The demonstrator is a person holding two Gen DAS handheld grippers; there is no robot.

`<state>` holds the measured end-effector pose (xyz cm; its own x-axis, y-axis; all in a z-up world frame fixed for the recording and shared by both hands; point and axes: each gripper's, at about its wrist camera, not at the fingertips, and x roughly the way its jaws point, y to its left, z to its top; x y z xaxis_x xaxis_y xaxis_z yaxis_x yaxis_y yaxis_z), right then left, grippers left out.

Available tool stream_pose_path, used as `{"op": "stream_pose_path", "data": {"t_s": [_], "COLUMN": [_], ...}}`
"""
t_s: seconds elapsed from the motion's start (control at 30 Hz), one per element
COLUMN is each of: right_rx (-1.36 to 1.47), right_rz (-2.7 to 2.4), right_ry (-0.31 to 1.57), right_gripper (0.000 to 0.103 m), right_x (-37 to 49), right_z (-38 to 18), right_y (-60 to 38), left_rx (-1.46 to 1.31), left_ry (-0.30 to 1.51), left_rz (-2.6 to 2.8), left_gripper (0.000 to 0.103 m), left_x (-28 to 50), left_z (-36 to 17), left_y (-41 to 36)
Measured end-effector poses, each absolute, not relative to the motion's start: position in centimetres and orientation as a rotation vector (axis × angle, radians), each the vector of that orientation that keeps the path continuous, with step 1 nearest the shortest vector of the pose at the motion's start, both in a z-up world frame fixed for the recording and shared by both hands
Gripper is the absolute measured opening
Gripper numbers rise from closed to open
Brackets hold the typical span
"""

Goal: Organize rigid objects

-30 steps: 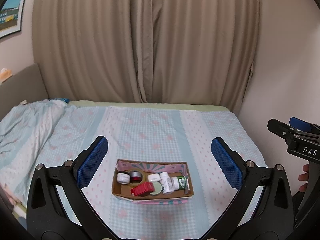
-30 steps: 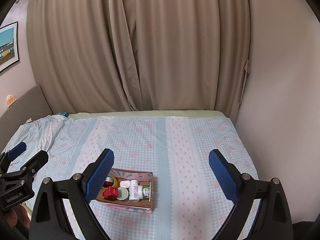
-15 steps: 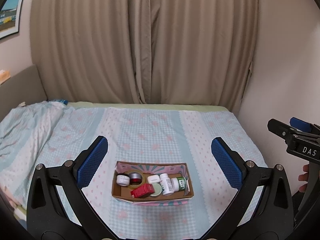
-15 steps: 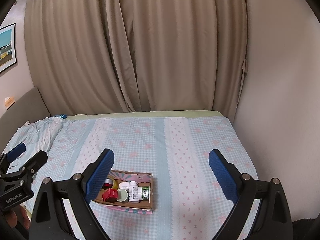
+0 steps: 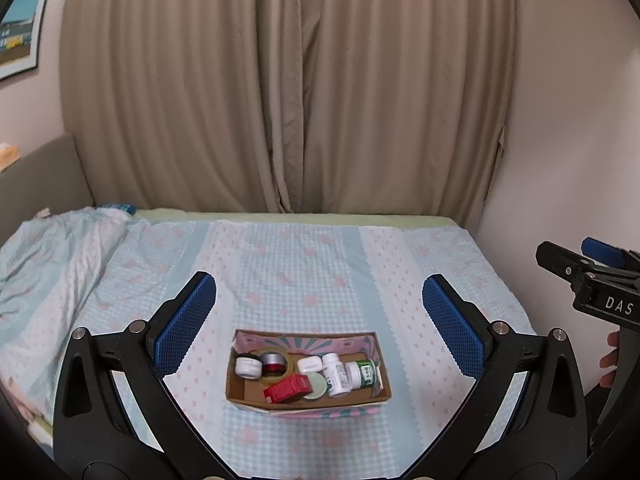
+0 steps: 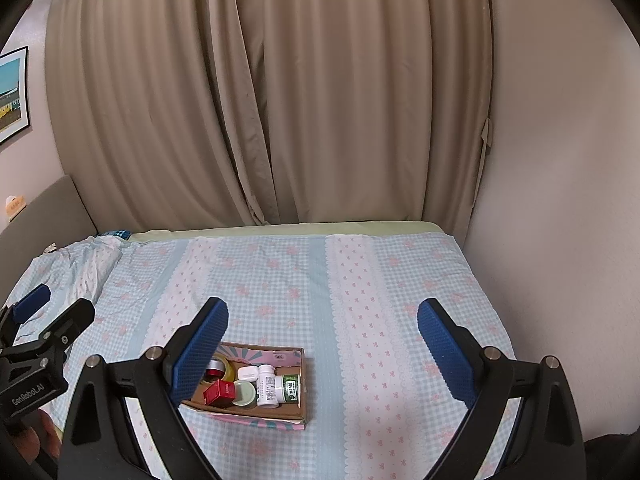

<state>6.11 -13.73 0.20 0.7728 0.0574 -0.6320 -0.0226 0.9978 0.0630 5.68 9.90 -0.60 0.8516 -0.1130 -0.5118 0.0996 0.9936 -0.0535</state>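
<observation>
Bedspread (image 5: 304, 264) — box (image 6: 256, 410) half-hidden behind gripper (image 6: 320, 340)

A cardboard box (image 5: 308, 399) sits on the checked bedspread (image 5: 304, 272).

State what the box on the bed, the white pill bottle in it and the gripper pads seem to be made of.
Box: likely cardboard, matte brown inside, printed pink outside.
White pill bottle: probably plastic, smooth, slightly glossy, paper label.
Left gripper pads: apparently rubber or textured plastic; blue, dimpled grid.
</observation>
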Motion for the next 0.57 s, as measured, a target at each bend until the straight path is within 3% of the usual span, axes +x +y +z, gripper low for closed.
{"op": "stream_pose_path", "data": {"t_s": [0.57], "right_rx": [0.077], "right_rz": [0.022], "right_ry": [0.733], "right_gripper": [0.095], "right_x": [7.2], "right_z": [-1.3], "right_y": [-14.3], "left_rx": [-0.029], "left_ry": [0.538], "left_rz": [-0.064], "left_gripper": [0.103], "left_x": [6.1], "left_z": [-2.1], "left_y": [9.5]}}
